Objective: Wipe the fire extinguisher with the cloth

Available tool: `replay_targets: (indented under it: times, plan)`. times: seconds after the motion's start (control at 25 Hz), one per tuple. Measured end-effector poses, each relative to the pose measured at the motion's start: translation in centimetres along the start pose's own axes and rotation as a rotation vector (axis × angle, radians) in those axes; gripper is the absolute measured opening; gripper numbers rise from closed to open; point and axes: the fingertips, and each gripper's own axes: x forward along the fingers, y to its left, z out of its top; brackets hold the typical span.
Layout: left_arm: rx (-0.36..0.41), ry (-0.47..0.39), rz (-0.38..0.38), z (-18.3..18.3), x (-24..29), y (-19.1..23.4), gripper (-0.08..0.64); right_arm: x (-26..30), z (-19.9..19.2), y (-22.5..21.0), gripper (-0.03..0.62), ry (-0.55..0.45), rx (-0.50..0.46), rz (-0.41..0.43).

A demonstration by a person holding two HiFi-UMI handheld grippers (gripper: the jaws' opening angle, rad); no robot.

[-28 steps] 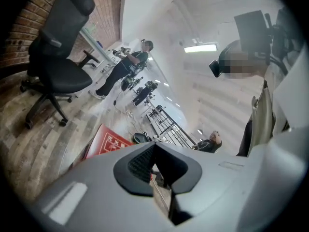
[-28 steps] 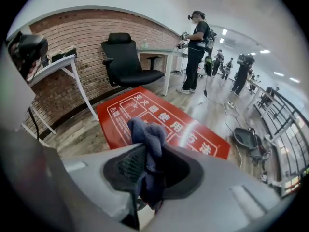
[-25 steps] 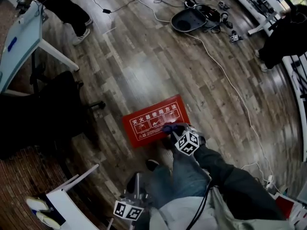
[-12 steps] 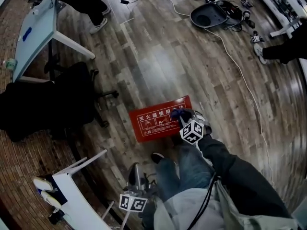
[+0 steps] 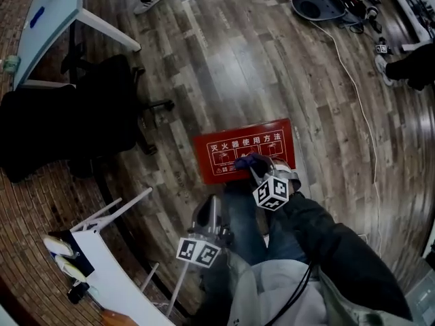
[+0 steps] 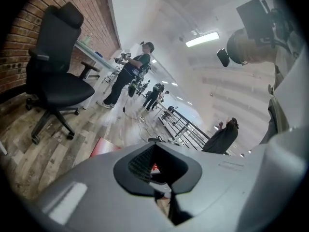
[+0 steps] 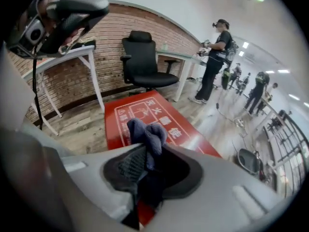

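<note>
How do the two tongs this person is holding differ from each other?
The right tongs are clamped on a bunched dark blue cloth; the left tongs hold nothing. The right tongs reach over the red box on the floor, while the left tongs sit short of it, down beside the person's leg. Both are grey and carry a cube with black-and-white square markers.

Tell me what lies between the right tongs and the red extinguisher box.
A dark blue cloth, pinched in the right tongs, sticks out over the red extinguisher box; the right gripper view shows it.
</note>
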Motion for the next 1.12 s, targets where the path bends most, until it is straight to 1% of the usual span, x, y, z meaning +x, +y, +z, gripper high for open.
replay_targets:
  times: [0.08,0.16,0.2,0.24,0.28,0.32,0.36,0.4,0.48,0.56,0.6,0.64,0.72,0.8,0.84,0.92,1.0,1.08,1.12]
  plan:
    - [0.005,0.04,-0.022,-0.3,0.8,1.5,0.003,-0.8,-1.5,-3.9,0.092,0.013,0.105,-0.123]
    - [0.016,0.075,-0.042,-0.5,1.7,2.9,0.003,-1.6,-3.6,-8.6,0.092,0.044,0.255,-0.27]
    - [0.022,0.091,-0.048,-0.6,2.0,3.6,0.003,-1.8,-4.4,-10.2,0.092,0.056,0.33,-0.325]
    - [0.027,0.108,-0.049,-0.7,2.3,4.3,0.003,-2.0,-4.7,-11.0,0.092,0.062,0.39,-0.362]
    - [0.03,0.123,-0.046,-1.0,2.5,5.1,0.003,-2.0,-4.3,-11.3,0.092,0.063,0.423,-0.386]
    - [0.03,0.134,-0.041,-1.2,3.0,5.8,0.003,-1.8,-3.4,-11.0,0.091,0.058,0.427,-0.394]
    - [0.023,0.14,-0.039,-1.3,3.5,6.6,0.003,-1.1,-2.1,-10.1,0.091,0.045,0.409,-0.378]
    - [0.011,0.138,-0.039,-1.3,4.0,7.3,0.003,-0.2,-0.3,-8.5,0.091,0.03,0.378,-0.333]
    - [-0.017,0.127,-0.035,-1.0,4.5,8.9,0.003,2.7,3.9,-3.7,0.091,0.002,0.275,-0.181]
    - [-0.031,0.127,-0.024,-0.4,4.0,10.2,0.003,5.2,7.7,1.5,0.092,-0.019,0.143,-0.035]
    - [-0.032,0.13,-0.024,-0.1,3.7,10.6,0.003,5.9,8.9,3.2,0.092,-0.019,0.087,0.007]
    - [-0.031,0.135,-0.028,0.1,3.7,10.9,0.003,6.3,9.4,3.9,0.091,-0.016,0.047,0.03]
    - [-0.026,0.142,-0.045,0.6,3.7,11.0,0.003,6.3,9.2,3.7,0.092,-0.009,0.012,0.049]
    - [-0.025,0.143,-0.06,1.0,3.5,10.9,0.003,5.5,7.5,2.0,0.092,0.008,0.027,0.03]
    - [-0.026,0.14,-0.066,1.3,3.4,10.8,0.003,4.9,6.3,0.8,0.092,0.024,0.058,0.007]
    - [-0.028,0.13,-0.073,2.1,3.0,10.4,0.003,3.3,3.5,-1.4,0.092,0.066,0.172,-0.041]
    - [-0.03,0.112,-0.08,3.3,2.6,9.7,0.003,1.8,0.9,-3.0,0.094,0.122,0.306,-0.067]
    - [-0.024,0.091,-0.085,4.7,2.0,8.7,0.003,0.6,-0.9,-3.4,0.094,0.179,0.405,-0.048]
    - [-0.017,0.079,-0.087,5.5,1.7,8.2,0.003,0.1,-1.6,-3.4,0.094,0.202,0.43,-0.03]
